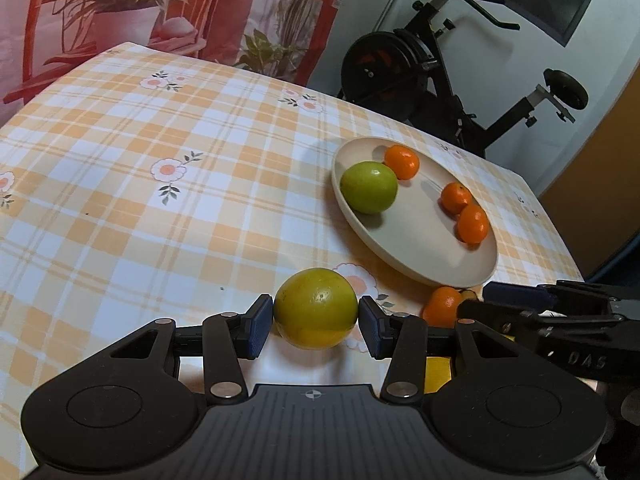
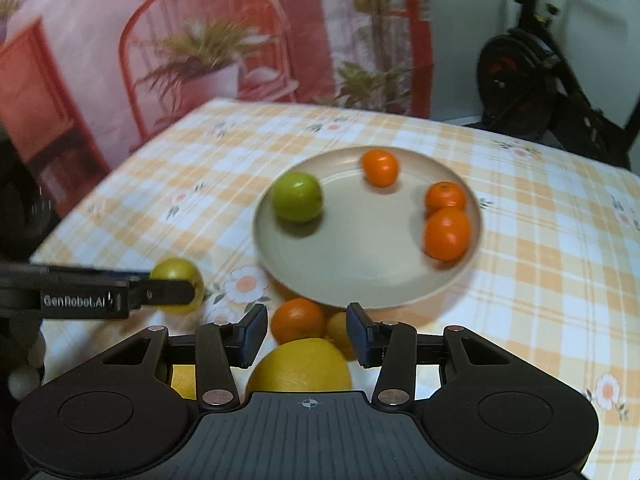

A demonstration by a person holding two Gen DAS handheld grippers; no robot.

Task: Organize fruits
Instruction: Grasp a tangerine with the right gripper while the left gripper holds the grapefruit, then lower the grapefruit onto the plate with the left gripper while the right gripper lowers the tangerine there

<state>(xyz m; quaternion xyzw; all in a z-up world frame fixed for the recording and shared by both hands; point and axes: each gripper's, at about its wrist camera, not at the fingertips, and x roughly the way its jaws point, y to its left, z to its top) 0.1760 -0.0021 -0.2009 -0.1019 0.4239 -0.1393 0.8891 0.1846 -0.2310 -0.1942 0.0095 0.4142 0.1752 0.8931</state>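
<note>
Yellow-green fruit clamped in left gripper, tilted downward over table

Left gripper clamped; right gripper agape

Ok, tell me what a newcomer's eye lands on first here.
First, the yellow-green fruit clamped in the left gripper just above the checked tablecloth. Next, the beige plate to its right, holding a green apple and three oranges. Behind the table, an exercise bike.

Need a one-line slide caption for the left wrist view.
Left gripper shut on a yellow-green fruit beside a plate holding a green fruit and three oranges.
</note>
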